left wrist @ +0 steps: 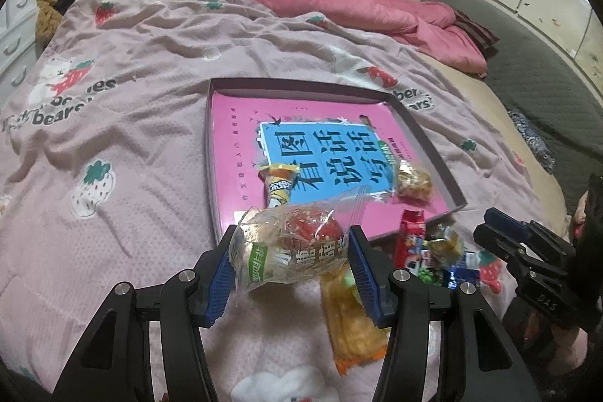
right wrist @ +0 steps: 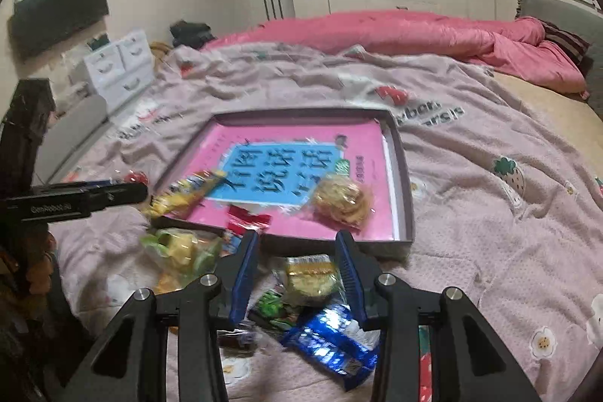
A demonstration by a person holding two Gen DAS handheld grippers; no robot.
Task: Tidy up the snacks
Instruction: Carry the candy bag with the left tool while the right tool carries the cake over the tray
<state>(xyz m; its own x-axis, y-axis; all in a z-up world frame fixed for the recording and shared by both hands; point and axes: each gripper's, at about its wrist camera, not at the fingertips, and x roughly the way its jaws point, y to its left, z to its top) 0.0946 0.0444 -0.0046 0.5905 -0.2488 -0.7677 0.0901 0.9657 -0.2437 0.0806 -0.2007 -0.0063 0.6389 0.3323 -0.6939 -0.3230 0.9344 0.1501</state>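
Clamped between the blue pads of the left gripper (left wrist: pixel 290 247) is a clear bag (left wrist: pixel 286 247) with a red sesame-coated sweet inside; the jaws are standing about half open, pressing the crinkled film on both sides, and the bag is hanging just short of the tray's near edge. Beneath it an orange packet (left wrist: pixel 350 323) is lying on the blanket (left wrist: pixel 132 145). Over the loose pile, the right gripper (right wrist: pixel 297 266) is hovering with its jaws partly open and nothing pinched; a yellow pack (right wrist: pixel 309 275) is sitting between the fingers but the pads are not pressing it, and a blue wrapper (right wrist: pixel 331 338) is lying nearer the camera. Slippery film is the main risk: the grip is catching mostly air and plastic, so the bag could slide out and be dropping short of the tray (left wrist: pixel 426 138). Both grippers are working close together, so they could be bumping. Inside the tray a pink book (left wrist: pixel 241 138) is covering the floor, with 2 snacks on it, a striped candy (left wrist: pixel 279 187) and a gold cracker (left wrist: pixel 412 181). Several snacks are waiting outside.
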